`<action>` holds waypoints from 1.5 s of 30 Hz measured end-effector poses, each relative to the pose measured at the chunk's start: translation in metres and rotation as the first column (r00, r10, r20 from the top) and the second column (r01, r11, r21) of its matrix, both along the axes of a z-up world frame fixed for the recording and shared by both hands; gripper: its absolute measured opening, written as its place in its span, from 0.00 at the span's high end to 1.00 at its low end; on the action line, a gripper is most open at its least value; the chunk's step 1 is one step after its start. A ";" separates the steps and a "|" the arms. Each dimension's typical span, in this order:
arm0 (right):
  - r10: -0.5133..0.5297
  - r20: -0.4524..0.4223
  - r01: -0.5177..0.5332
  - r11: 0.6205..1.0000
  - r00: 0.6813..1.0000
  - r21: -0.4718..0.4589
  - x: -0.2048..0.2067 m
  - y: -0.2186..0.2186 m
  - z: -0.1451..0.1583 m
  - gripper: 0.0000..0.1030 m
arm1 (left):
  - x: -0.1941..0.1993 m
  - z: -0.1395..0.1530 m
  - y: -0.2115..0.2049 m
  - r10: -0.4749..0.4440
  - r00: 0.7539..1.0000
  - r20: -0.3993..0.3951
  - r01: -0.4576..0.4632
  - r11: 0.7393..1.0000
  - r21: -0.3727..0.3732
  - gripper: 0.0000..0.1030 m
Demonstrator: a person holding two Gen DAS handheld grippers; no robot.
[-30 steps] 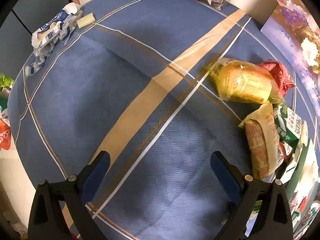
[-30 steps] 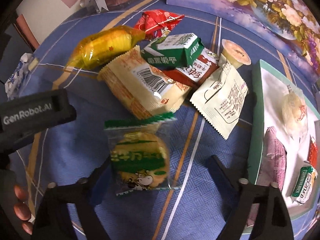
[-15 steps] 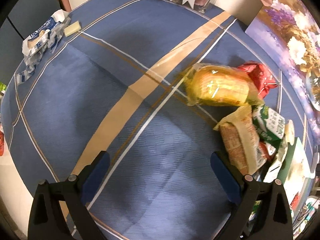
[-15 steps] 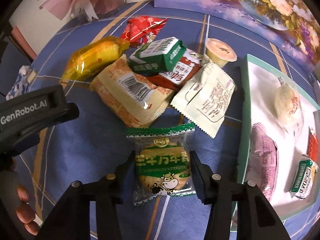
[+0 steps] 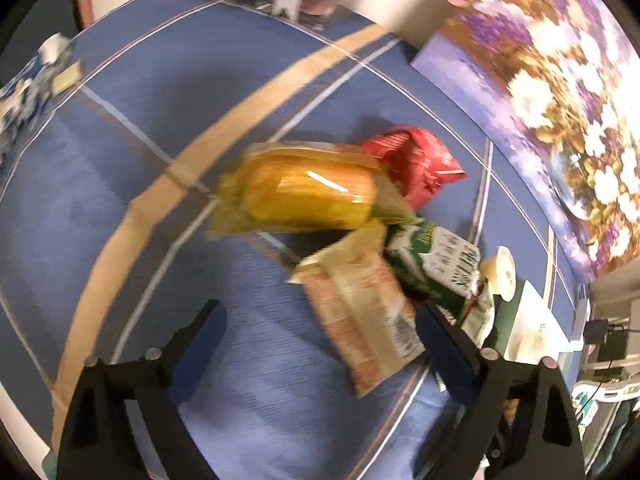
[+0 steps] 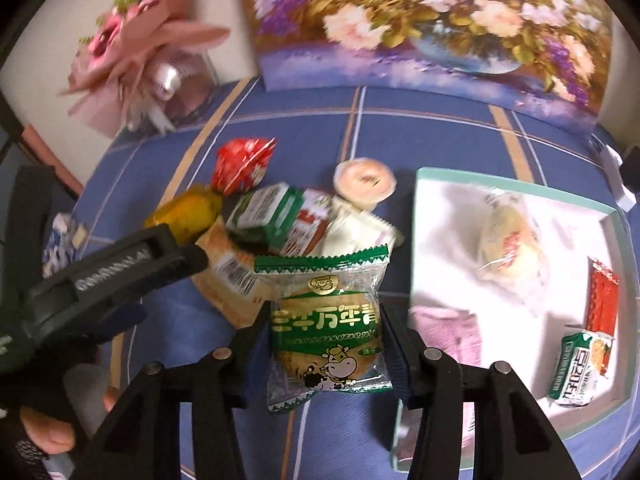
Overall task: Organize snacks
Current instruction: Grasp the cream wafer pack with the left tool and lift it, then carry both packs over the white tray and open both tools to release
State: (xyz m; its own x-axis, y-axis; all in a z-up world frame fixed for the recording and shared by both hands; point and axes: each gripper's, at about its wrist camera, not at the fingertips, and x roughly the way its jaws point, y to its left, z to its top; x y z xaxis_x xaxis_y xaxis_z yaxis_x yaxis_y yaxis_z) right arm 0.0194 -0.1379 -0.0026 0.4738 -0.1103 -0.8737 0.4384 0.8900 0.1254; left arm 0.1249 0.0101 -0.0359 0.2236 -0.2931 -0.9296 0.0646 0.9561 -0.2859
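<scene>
the clear plastic biscuit packet with green printed bands sits upright between the black fingers of the right gripper, which pinches it by its sides, lifted off the blue plaid tablecloth, just left of the white tray with a pale green rim. the hold looks thin: slick film could slide out of the grip, or the round biscuit inside could crack if the squeeze tightens. the tray's near rim is another risk, since a low carry could snag the packet's bottom seam on it.

the left gripper hangs spread wide over the pile, its fingers straddling the beige wafer pack with an orange side; closing there could also nudge the green and white carton beside it.

only the right wrist view shows the tray's contents, a pink wrapped snack among them, and the held packet. the left wrist view alone shows the yellow cellophane-wrapped bun in full, though blurred.
</scene>
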 end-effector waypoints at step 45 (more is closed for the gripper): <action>-0.461 0.031 0.461 0.887 0.887 0.005 -0.126 -0.172 0.015 0.49 | -0.130 0.067 -0.192 -0.524 0.835 0.168 0.538 0.842 -0.048 0.65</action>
State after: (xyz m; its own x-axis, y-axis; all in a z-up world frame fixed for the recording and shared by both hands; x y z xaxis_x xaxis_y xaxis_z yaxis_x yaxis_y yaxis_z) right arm -0.1063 -0.3097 0.0121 0.3953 -0.3254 -0.8590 0.7956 0.5887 0.1431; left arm -0.0051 -0.1818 0.0307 0.1368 -0.4851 -0.8637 0.6013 0.7335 -0.3168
